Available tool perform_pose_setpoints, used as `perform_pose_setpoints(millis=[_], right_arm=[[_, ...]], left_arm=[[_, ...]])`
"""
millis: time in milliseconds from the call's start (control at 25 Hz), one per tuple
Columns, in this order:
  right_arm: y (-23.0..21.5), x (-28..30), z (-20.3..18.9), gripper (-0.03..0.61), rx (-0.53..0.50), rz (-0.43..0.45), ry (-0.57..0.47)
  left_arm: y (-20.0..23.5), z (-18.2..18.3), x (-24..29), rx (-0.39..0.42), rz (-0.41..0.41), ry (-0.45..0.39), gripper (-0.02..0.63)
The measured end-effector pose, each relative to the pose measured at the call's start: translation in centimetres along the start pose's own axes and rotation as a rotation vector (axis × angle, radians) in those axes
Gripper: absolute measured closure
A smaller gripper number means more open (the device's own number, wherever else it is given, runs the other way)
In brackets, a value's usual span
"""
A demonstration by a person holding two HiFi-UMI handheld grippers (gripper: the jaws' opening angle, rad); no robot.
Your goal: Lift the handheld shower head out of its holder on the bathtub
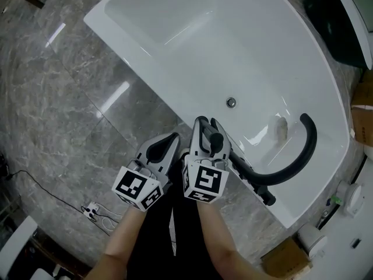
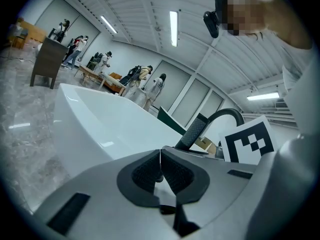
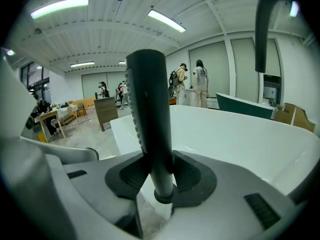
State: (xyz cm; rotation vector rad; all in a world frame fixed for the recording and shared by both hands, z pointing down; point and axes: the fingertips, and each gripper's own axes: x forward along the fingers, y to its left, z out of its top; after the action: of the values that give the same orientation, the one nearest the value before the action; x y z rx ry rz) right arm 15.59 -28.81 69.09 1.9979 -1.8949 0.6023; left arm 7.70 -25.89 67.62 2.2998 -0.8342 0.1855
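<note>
The handheld shower head (image 1: 216, 139) is a dark, ribbed stick that stands upright on the near rim of the white bathtub (image 1: 233, 39). My right gripper (image 1: 208, 132) has a jaw on each side of it. In the right gripper view the stick (image 3: 147, 109) fills the gap of the right gripper (image 3: 158, 173), with both pads against it and a dark collar at its lower end. My left gripper (image 1: 169, 146) hangs just to the left over the tub's edge. The left gripper (image 2: 160, 166) is shut with nothing in it, and past it I see the shower head (image 2: 192, 131).
A black curved spout (image 1: 309, 150) arches over the tub to the right of the shower head. The drain (image 1: 231, 102) lies in the tub floor. A cable with a plug (image 1: 90, 210) lies on the marble floor at the left. A cardboard box (image 1: 285, 258) sits at the lower right.
</note>
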Motion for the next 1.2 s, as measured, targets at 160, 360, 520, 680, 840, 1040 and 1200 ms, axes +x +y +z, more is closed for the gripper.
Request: perform_pose_setpoints(millis=[160,360,520,680,840,1040,1200], right_arm=[[0.1,-0.1,0.1,0.436,-0.019,-0.006,0.004],[0.2,-0.2,0.0,0.437,-0.049,0.010,0.013],[0.1,-0.4,-0.1,0.437,-0.043,0.009,0.026],[0.1,-1.1,0.3,0.439,-0.053,0.010,0.017],[0.9,-2.3,1.8,0.439,-0.101,0.018,-0.008],[1.3,-4.1,3.3,0.439,-0.112,0.033,-0.046],[1.0,-5.8,4.8,0.439,-0.110,0.040,-0.069]], left_arm=[[0.1,0.3,-0.3,-0.001,0.010,-0.004,0.601],[-0.1,0.1,-0.2,-0.005,0.015,-0.005,0.601],[-0.5,0.2,-0.4,-0.011,0.013,-0.010,0.601],[-1.2,0.6,-0.6,0.003,0.008,-0.007,0.601],[-2.0,1.2,-1.2,0.014,0.006,-0.006,0.601],[-2.8,1.3,-1.7,0.023,-0.001,-0.009,0.601],[-4.2,1.7,-2.0,0.030,-0.014,-0.006,0.601]])
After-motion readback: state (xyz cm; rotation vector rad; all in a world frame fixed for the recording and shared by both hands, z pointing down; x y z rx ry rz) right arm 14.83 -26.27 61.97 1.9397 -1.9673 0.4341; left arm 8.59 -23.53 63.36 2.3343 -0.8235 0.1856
